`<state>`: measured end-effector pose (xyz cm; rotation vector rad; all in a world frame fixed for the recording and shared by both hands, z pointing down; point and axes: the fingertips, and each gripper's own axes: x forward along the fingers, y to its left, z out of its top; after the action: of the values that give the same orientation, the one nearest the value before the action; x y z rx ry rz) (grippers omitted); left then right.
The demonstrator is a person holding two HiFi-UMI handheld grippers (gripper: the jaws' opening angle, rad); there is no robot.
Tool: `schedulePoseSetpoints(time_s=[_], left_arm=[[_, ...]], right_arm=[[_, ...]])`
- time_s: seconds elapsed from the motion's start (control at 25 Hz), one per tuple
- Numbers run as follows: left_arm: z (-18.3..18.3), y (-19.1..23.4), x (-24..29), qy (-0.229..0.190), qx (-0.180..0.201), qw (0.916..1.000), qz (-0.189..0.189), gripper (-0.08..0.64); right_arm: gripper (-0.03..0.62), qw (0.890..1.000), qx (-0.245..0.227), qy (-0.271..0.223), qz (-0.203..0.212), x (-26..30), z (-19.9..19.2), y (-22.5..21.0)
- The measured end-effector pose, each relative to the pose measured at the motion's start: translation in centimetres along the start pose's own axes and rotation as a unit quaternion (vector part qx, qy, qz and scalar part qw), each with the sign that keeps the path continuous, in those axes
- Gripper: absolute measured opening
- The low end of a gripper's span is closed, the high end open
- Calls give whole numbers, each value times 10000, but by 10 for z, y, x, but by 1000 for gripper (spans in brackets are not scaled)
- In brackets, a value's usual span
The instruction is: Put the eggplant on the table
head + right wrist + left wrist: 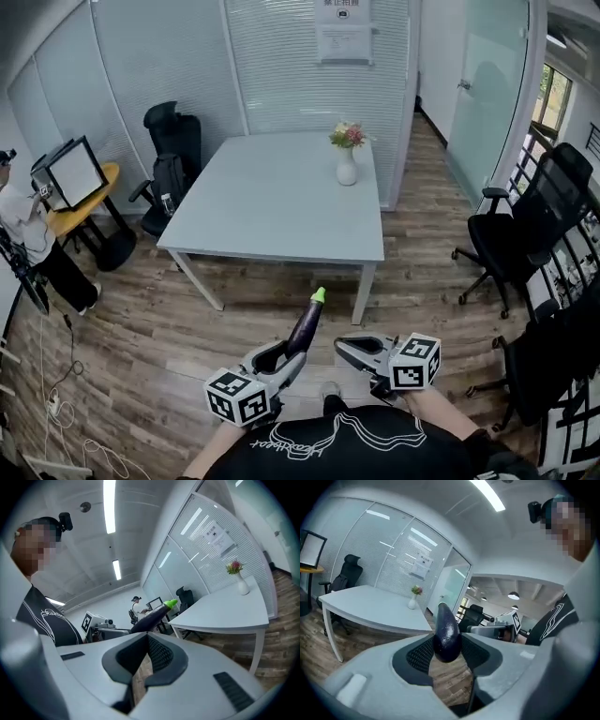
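The eggplant (306,326), dark purple with a green stem end, sticks up and forward from my left gripper (286,354), which is shut on its thick end. In the left gripper view the eggplant (446,632) sits pinched between the two black pads of my left gripper (446,648). My right gripper (342,347) hangs beside it on the right, shut and empty, its tips meeting in the right gripper view (146,637), where the eggplant (152,617) shows just beyond. The grey table (272,197) stands ahead across the wooden floor.
A white vase of flowers (347,164) stands at the table's far right. Black office chairs stand at the right (520,225) and at the back left (169,159). A person (28,234) stands at the left by a monitor on a yellow table. Cables lie on the floor at the lower left.
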<state>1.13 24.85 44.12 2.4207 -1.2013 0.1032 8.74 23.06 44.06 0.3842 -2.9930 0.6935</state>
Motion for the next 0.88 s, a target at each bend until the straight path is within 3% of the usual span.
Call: schedulePoseSetpoints(time_s=[0.16,0.36,0.56,0.88], left_arm=[[25,32,45,51,9,10000,-73,189],[61,75,100,38,-45,9999,-96,189],[93,105,142,-2,-31,9999,-129,189],[123,131,174,-211,82,9996,-144,189]], right_arm=[[9,10000,67,-20,-22,16,26,-51],[9,9983,475,-312,132,33,70,-111],[9,9980,509,-367,-41,42,101,-169],[9,9983,388,-420,-69,57,122,-210]])
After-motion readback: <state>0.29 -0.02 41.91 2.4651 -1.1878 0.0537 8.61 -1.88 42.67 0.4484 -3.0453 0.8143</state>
